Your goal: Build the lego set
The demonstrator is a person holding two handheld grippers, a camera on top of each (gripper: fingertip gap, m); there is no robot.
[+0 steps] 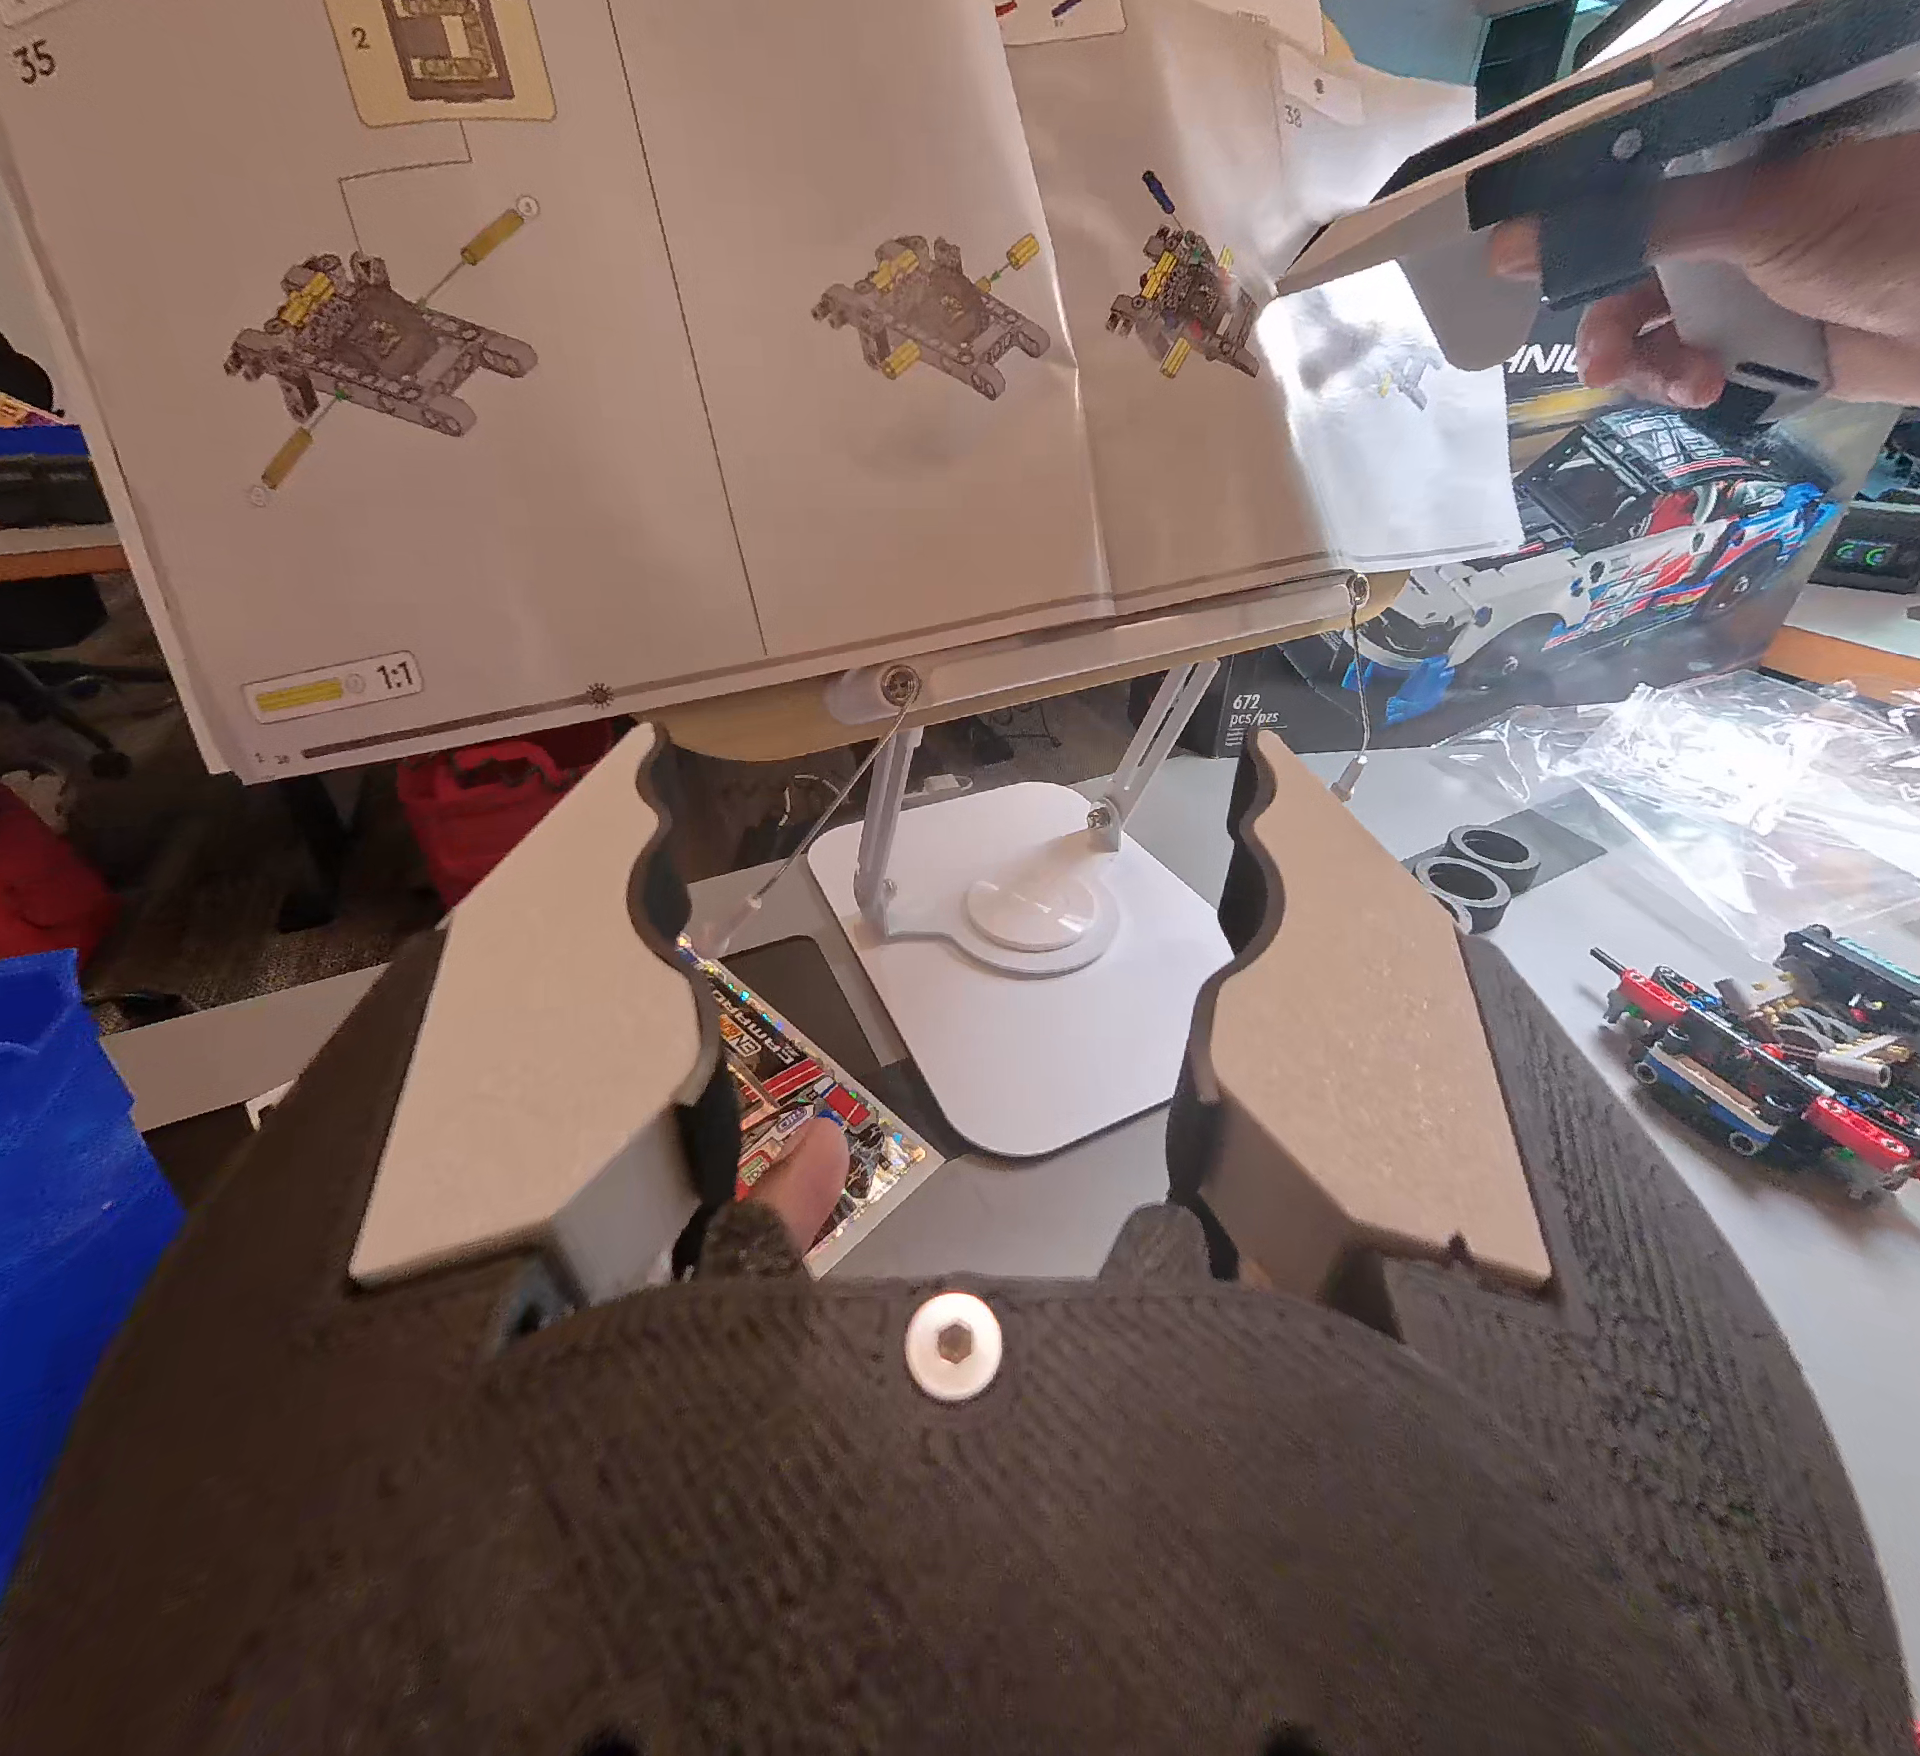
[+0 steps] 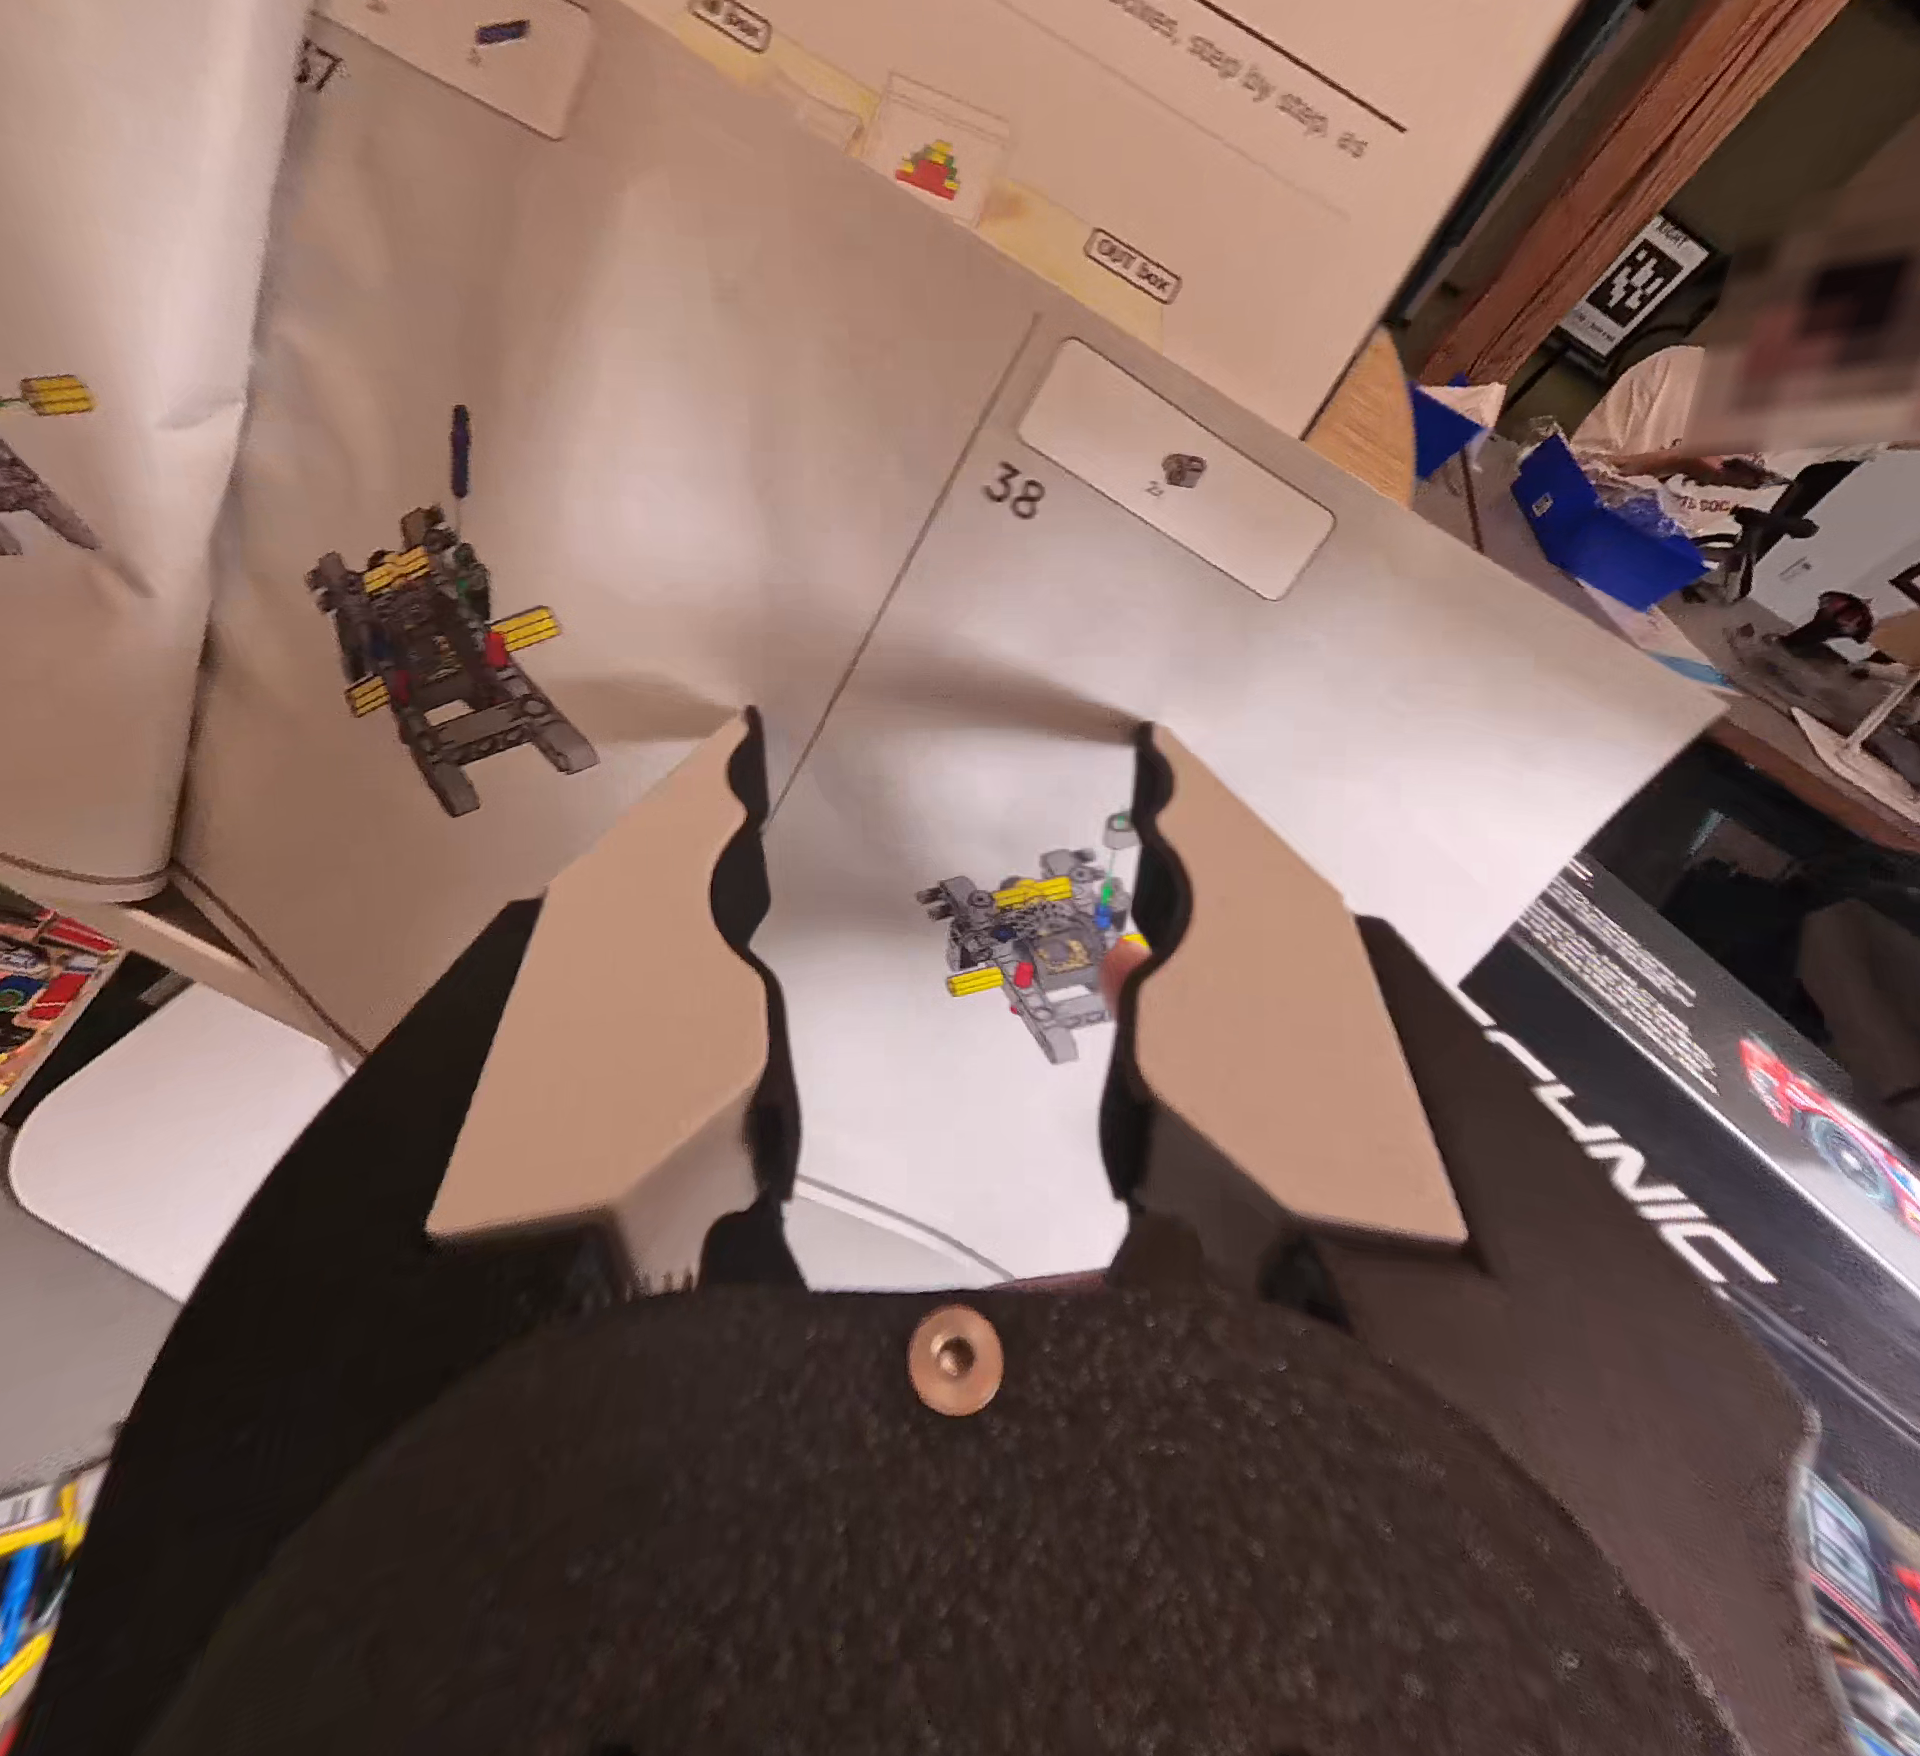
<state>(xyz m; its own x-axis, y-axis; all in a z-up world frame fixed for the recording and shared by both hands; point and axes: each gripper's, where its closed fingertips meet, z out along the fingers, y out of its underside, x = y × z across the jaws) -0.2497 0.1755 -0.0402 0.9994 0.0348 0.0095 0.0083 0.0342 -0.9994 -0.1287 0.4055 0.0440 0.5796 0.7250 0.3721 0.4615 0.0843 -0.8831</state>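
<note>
Turning a page looks to be the step in hand: the right claw (image 2: 951, 740) sits against the loose right-hand leaf of the instruction booklet (image 1: 644, 335), its fingers spread a little with the glossy paper bowed ahead of and between them. Whether they pinch the sheet cannot be told; nothing else is in them. From the left wrist view, that claw's tip meets the curled page edge up and to the right, well ahead of the left claw (image 1: 951, 750).

The left claw is released and empty, fingers wide apart, aimed at the white stand (image 1: 1039, 1031) that props the booklet just beyond its tips. The half-built car chassis (image 1: 1766, 1072) lies on the desk (image 1: 1621, 1311) off to its right, long axis running roughly left to right, with two black tyres (image 1: 1470, 870) just beyond it and crumpled clear bags (image 1: 1714, 771) farther back. The set's box (image 1: 1621, 553) stands behind the right claw.

The leaf hinges at the spine, so it must sweep leftward; the right claw is far the nearer.
</note>
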